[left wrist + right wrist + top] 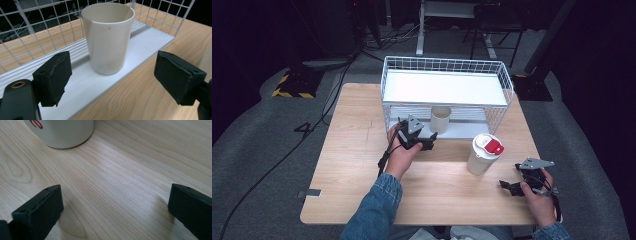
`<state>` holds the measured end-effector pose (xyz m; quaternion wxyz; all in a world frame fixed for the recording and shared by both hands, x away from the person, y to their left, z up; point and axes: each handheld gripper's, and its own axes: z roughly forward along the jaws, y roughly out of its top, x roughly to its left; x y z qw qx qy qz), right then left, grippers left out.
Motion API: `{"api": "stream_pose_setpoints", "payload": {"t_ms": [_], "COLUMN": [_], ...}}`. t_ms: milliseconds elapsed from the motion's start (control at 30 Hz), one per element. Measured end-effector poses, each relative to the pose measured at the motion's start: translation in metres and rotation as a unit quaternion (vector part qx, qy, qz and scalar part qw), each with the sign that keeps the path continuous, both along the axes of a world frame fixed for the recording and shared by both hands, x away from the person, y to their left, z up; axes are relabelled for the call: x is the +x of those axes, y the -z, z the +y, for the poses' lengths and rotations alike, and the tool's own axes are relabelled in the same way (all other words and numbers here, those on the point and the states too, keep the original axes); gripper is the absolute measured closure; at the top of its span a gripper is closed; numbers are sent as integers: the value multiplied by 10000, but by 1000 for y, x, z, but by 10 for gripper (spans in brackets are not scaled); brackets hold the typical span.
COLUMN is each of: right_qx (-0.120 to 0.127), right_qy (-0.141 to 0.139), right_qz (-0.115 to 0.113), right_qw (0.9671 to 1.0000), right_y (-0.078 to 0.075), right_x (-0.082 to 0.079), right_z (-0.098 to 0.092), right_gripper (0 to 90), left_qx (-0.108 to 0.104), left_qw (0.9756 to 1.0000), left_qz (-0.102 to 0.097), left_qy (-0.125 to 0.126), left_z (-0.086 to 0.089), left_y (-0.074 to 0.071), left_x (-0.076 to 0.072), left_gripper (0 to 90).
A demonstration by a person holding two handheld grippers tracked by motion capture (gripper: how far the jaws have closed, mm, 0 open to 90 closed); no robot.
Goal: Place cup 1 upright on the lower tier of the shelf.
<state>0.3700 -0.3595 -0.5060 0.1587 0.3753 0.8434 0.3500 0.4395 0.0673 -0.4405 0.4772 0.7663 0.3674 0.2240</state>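
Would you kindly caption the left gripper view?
Open left hand-held gripper faces a cream cup on the wire rack's lower shelf.

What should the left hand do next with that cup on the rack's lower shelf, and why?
Probably ease the left gripper forward until its jaws straddle the cup, then close. The jaws stand open, short of the cup and not touching it, and the cup stands upright on the shelf, centred between them.

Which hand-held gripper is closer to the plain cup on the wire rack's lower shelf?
Left. The left hand-held gripper sits just before the plain cup, jaws open. The right hand-held gripper rests far off.
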Motion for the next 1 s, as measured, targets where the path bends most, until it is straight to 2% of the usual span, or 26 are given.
{"api": "stream_pose_setpoints", "payload": {"t_ms": [233, 300, 533, 700, 833, 933, 967, 1000], "right_qx": [-9, -2, -2, 0, 3, 10, 2, 2], "right_qy": [4, -1, 0, 57, 126, 131, 131, 131], "right_qz": [-3, -2, 0, 5, -3, -2, -1, -1], "right_qw": [10000, 10000, 10000, 10000, 9999, 9999, 9999, 9999], "right_y": [0, 0, 0, 0, 0, 0, 0, 0], "right_x": [0, 0, 0, -1, -3, -3, -3, -3], "right_z": [0, 0, 0, 0, 1, 1, 1, 1], "right_gripper": [0, 0, 0, 0, 0, 0, 0, 0], "left_qx": [78, 190, 281, 284, 514, 561, 592, 592], "left_qw": [10000, 9998, 9995, 9994, 9982, 9979, 9975, 9975], "left_qz": [25, 28, 59, 128, 173, 208, 301, 301], "left_qy": [27, 51, 131, 182, 246, 249, 237, 237], "left_z": [23, 29, 42, 52, 62, 67, 71, 71], "left_y": [-10, -12, -15, -14, -9, -6, -2, -2], "left_x": [-20, -27, -41, -52, -63, -67, -72, -72], "left_gripper": [154, 156, 157, 158, 160, 160, 161, 161]}}
